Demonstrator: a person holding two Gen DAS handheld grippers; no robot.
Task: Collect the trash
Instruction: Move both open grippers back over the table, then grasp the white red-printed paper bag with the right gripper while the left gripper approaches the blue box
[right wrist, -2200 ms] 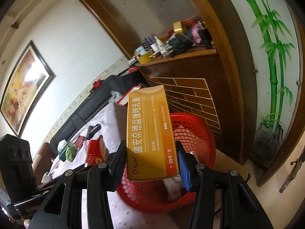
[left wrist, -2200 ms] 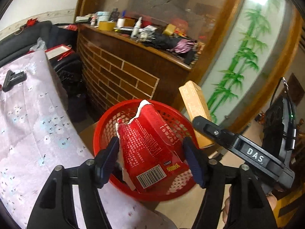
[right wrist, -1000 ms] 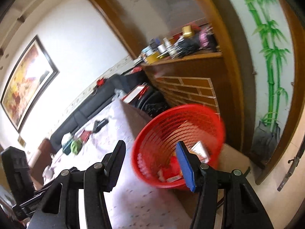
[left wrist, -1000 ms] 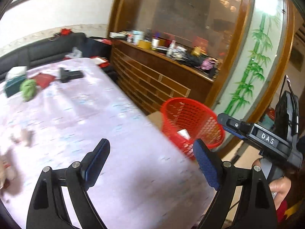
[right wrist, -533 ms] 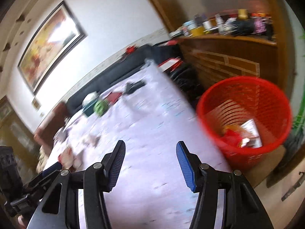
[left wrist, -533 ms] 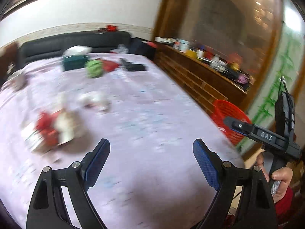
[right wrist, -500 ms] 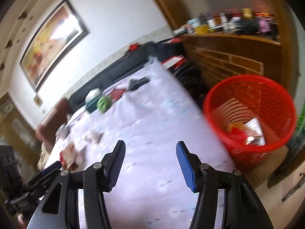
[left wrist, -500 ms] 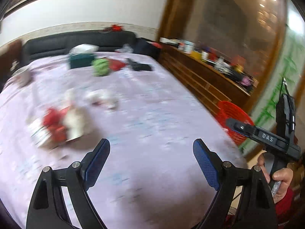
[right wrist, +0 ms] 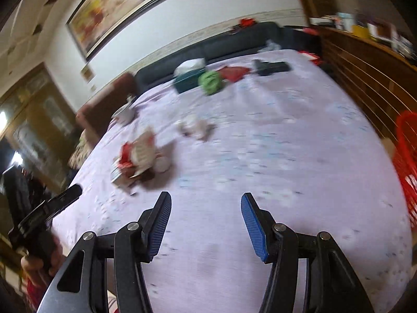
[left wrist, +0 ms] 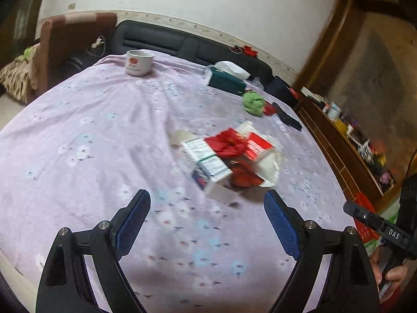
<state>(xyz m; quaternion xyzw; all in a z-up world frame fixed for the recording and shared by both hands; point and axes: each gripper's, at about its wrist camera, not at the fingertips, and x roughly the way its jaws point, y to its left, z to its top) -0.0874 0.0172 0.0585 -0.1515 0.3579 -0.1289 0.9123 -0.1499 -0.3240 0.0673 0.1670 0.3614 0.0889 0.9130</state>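
A heap of trash (left wrist: 229, 156), with red wrappers, small white boxes and a white plastic bag, lies on the lilac flowered tablecloth (left wrist: 91, 135). It also shows in the right wrist view (right wrist: 138, 161), with crumpled white paper (right wrist: 195, 127) beyond it. My left gripper (left wrist: 207, 214) is open and empty, hovering just short of the heap. My right gripper (right wrist: 206, 216) is open and empty over the cloth, well to the right of the heap. The red mesh basket (right wrist: 408, 161) stands off the table's right edge and also shows in the left wrist view (left wrist: 365, 219).
At the far side of the table are a white mug (left wrist: 138, 62), a teal tissue box (left wrist: 226, 80), a green crumpled ball (left wrist: 252, 103), a red pouch (right wrist: 232, 73) and a black object (right wrist: 271, 67). A dark sofa (left wrist: 161, 44) stands behind, a wooden counter (left wrist: 346, 140) on the right.
Both grippers let go of the red packet and the yellow box into the basket, then swung left away from it across the table. The left now faces the trash heap.
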